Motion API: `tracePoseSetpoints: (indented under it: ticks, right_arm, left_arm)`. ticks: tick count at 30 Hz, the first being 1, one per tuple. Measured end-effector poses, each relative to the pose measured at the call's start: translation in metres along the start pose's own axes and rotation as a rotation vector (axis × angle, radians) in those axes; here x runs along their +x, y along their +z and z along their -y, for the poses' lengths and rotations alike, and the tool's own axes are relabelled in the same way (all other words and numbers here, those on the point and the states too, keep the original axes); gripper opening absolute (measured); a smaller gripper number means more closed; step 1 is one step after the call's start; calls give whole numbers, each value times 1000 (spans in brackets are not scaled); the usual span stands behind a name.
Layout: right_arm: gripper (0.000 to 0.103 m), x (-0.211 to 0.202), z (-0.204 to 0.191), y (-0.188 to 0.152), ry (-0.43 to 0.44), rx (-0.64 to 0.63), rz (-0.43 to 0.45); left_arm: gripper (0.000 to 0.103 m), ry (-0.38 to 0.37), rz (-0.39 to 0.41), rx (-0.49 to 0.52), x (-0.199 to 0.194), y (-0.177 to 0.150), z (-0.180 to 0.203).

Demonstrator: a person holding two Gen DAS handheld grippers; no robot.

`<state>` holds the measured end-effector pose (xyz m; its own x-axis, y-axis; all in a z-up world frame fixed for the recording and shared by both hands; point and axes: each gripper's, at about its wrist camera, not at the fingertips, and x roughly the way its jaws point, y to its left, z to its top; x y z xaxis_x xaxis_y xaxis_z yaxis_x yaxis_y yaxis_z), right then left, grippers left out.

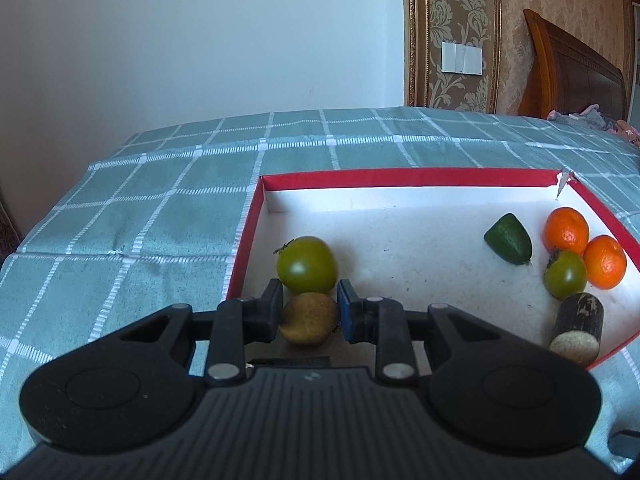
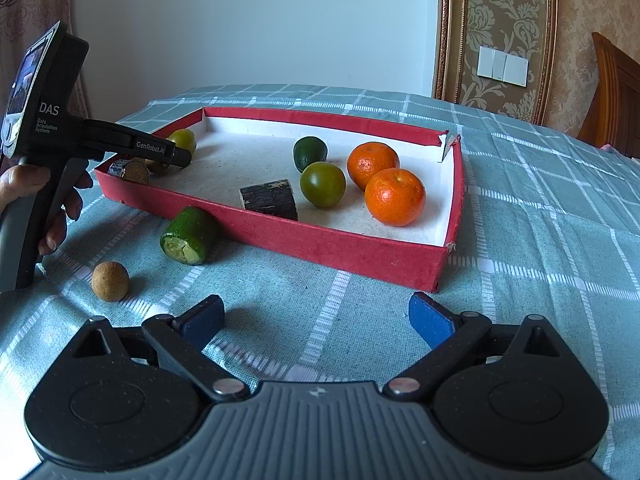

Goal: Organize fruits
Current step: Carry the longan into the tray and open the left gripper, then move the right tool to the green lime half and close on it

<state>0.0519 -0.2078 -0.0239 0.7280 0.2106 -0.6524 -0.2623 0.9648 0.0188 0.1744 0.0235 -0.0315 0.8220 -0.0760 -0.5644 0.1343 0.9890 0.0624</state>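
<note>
My left gripper (image 1: pixel 309 301) is shut on a small brown round fruit (image 1: pixel 308 319), low inside the near-left corner of the red tray (image 1: pixel 400 178). A green tomato (image 1: pixel 307 265) sits just beyond the held fruit. In the right wrist view a person's hand holds the left gripper (image 2: pixel 176 156) over the tray's left end (image 2: pixel 280 236), with the brown fruit (image 2: pixel 156 166) between its fingers. My right gripper (image 2: pixel 318 316) hovers open above the cloth in front of the tray, nothing between its fingers. Another brown fruit (image 2: pixel 110 276) and a cut green fruit (image 2: pixel 188 240) lie on the cloth outside the tray.
Two oranges (image 2: pixel 372 164) (image 2: pixel 394 196), a green tomato (image 2: pixel 322 184), a dark green piece (image 2: pixel 310 153), a dark block (image 2: pixel 270 199) and a dark cylinder (image 2: pixel 130 170) lie in the tray. A checked green cloth (image 2: pixel 540 220) covers the table. Wall and a wooden headboard (image 1: pixel 572 76) stand behind.
</note>
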Motion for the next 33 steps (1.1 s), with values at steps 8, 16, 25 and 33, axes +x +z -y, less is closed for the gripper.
tracePoseSetpoints:
  ticks: [8, 16, 25, 33]
  right_arm:
    - [100, 0, 0, 0, 0, 0, 0]
    - [100, 0, 0, 0, 0, 0, 0]
    - [100, 0, 0, 0, 0, 0, 0]
    - [100, 0, 0, 0, 0, 0, -1]
  left_arm:
    - [28, 15, 15, 12, -1, -3, 3]
    - [43, 21, 18, 18, -6, -5, 8]
    - [74, 55, 45, 55, -20, -10, 19]
    - [81, 75, 89, 39, -46, -11, 16]
